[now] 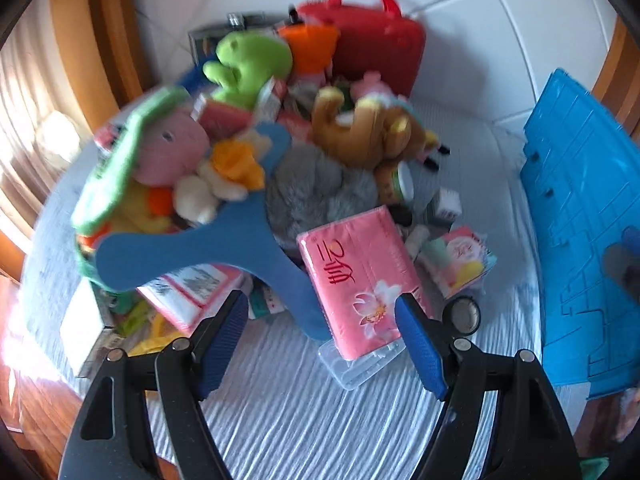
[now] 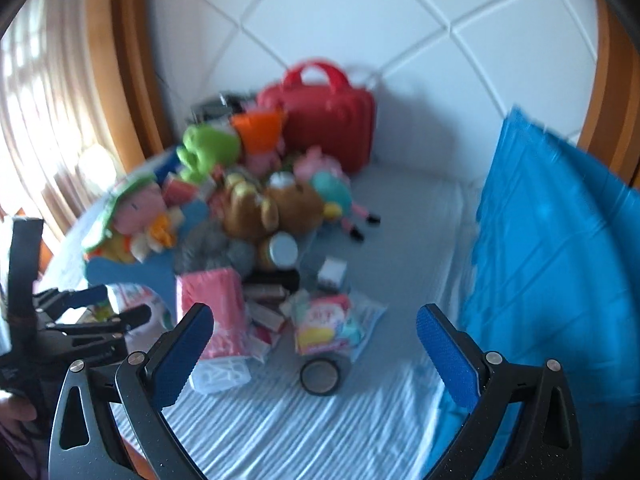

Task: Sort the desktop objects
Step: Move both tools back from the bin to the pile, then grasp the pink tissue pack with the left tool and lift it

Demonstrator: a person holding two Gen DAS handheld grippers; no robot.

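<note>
A heap of desktop objects lies on the pale striped cloth (image 1: pixel 288 412). It holds plush toys such as a green one (image 1: pixel 248 64) and a brown bear (image 1: pixel 360 128), a blue foam board (image 1: pixel 208 240), small boxes, and a pink tissue pack (image 1: pixel 356 280) resting on a clear plastic case (image 1: pixel 360 368). My left gripper (image 1: pixel 320 340) is open just in front of the tissue pack, holding nothing. My right gripper (image 2: pixel 316 344) is open over the cloth, and a round black tin (image 2: pixel 320 376) lies beyond its fingers. The left gripper (image 2: pixel 92 304) shows at the left edge of the right wrist view.
A blue plastic bin (image 1: pixel 580 240) stands tilted at the right (image 2: pixel 560 260). A red handled bag (image 1: pixel 376 40) leans against the white padded wall behind the heap. A wooden frame and curtain are at the left. Both views are blurred by motion.
</note>
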